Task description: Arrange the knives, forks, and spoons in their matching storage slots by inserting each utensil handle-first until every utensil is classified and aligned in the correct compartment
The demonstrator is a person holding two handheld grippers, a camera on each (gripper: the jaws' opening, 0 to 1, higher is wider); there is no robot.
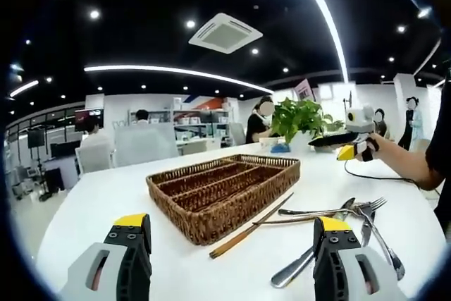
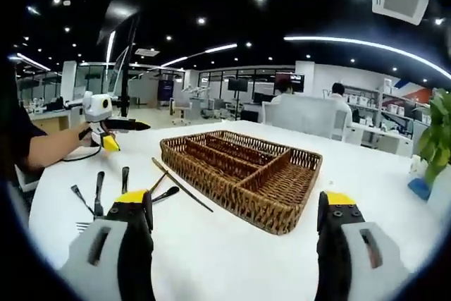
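Observation:
A wicker cutlery tray (image 1: 243,211) with long divided slots sits mid-table, and nothing shows in the slots. A pair of brown chopsticks (image 1: 251,228) leans on its near right wall. Beside them lies a loose heap of metal forks, spoons and knives (image 1: 356,218). My left gripper (image 1: 231,222) hovers open in front of the tray, nothing between its jaws. My right gripper (image 2: 236,197) is open too, facing the tray (image 2: 232,201) from the other side, with the chopsticks (image 2: 181,185) and cutlery (image 2: 99,195) to its left. Each gripper appears in the other's view, held above the table: right gripper (image 1: 332,140), left gripper (image 2: 129,125).
The round white table (image 1: 106,209) has bare surface around the tray. A potted plant (image 1: 303,118) stands at its far edge, with a small blue object (image 2: 419,188) at its foot. A black cable (image 1: 373,174) trails near the person's arm. Office desks and people fill the background.

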